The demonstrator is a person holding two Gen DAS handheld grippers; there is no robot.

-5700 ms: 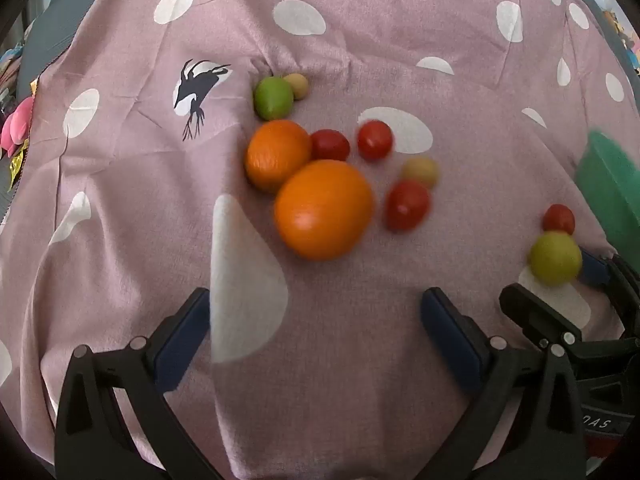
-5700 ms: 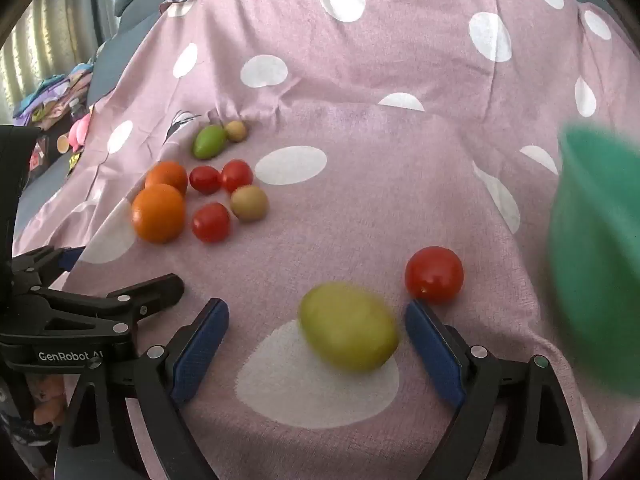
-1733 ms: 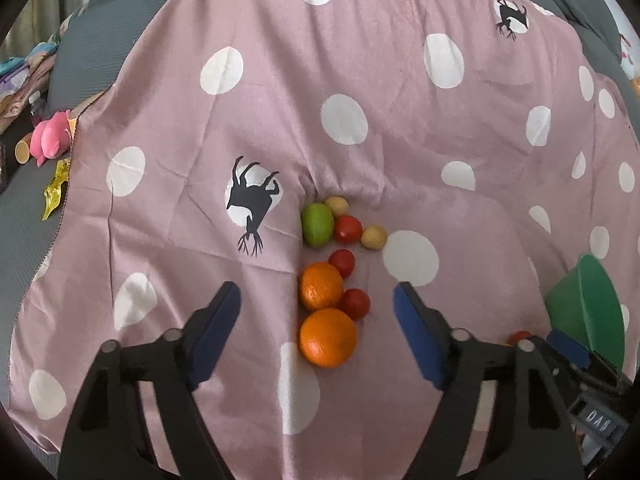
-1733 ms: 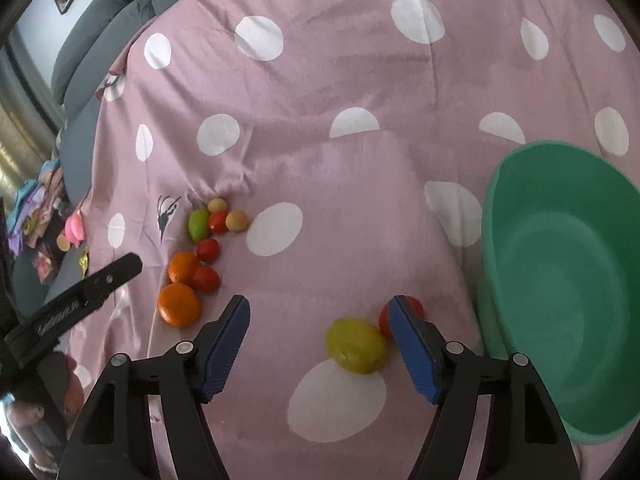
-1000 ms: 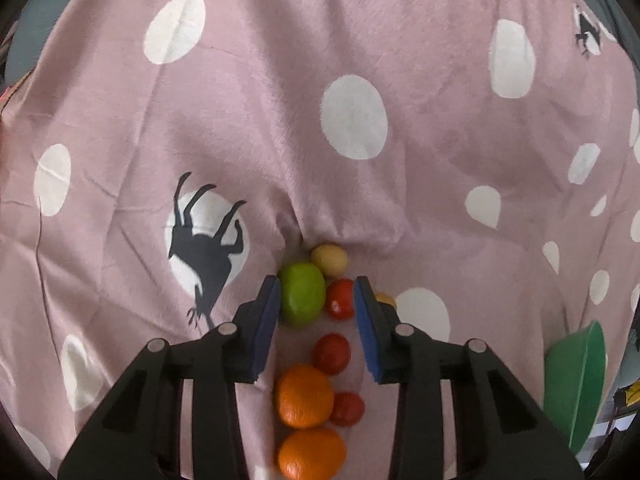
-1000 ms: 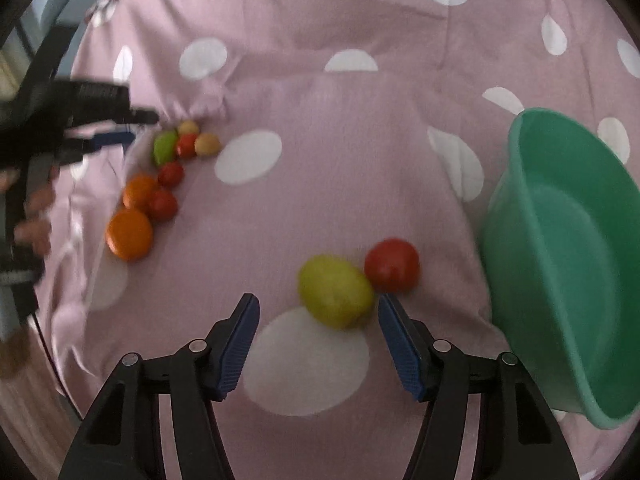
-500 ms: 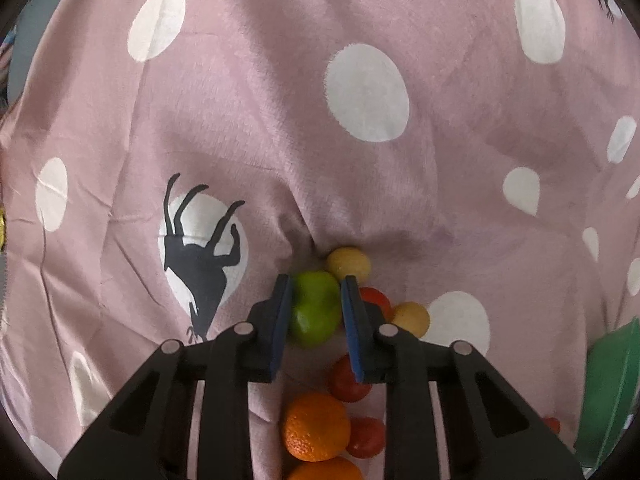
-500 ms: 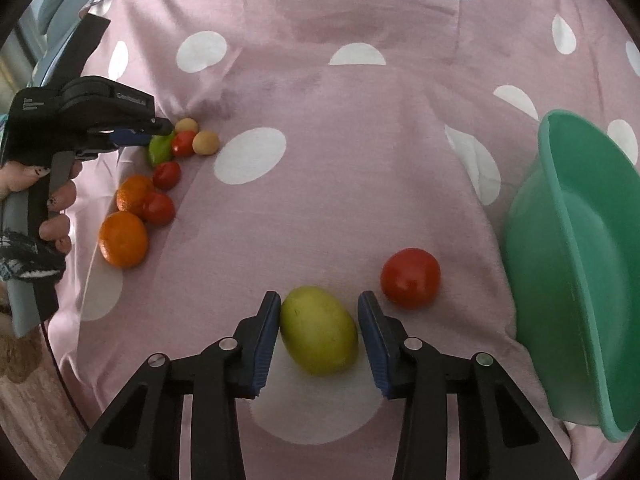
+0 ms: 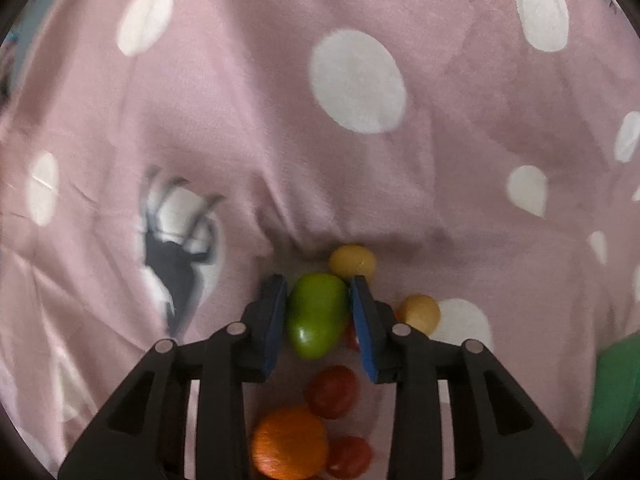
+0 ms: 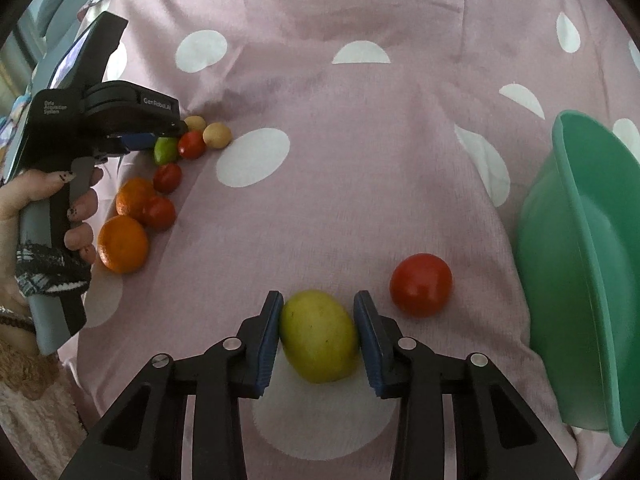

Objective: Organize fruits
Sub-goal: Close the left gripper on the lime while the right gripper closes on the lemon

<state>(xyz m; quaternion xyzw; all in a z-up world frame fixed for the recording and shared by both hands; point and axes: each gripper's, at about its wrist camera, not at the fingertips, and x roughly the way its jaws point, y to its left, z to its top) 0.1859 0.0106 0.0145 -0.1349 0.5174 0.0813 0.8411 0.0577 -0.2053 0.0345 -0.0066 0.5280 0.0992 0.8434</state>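
Note:
My left gripper (image 9: 318, 292) is shut on a green fruit (image 9: 316, 316) at the far end of a fruit cluster; it also shows in the right wrist view (image 10: 166, 150). Around it lie two small yellow fruits (image 9: 352, 261), red tomatoes (image 9: 331, 391) and an orange (image 9: 288, 444). My right gripper (image 10: 318, 306) is shut on a yellow-green fruit (image 10: 318, 336) resting on the cloth. A larger red tomato (image 10: 421, 285) lies just right of it. A green bowl (image 10: 576, 280) stands tilted at the right.
Everything lies on a pink cloth with white dots (image 10: 360, 140), wrinkled behind the cluster. In the right wrist view a hand holds the left gripper's body (image 10: 100, 120) at the left edge. Two oranges (image 10: 122, 244) lie below it.
Both grippers have closed in from wide open onto their fruits. The left one moved forward over the cluster to the green fruit; the right one moved onto the yellow-green fruit.

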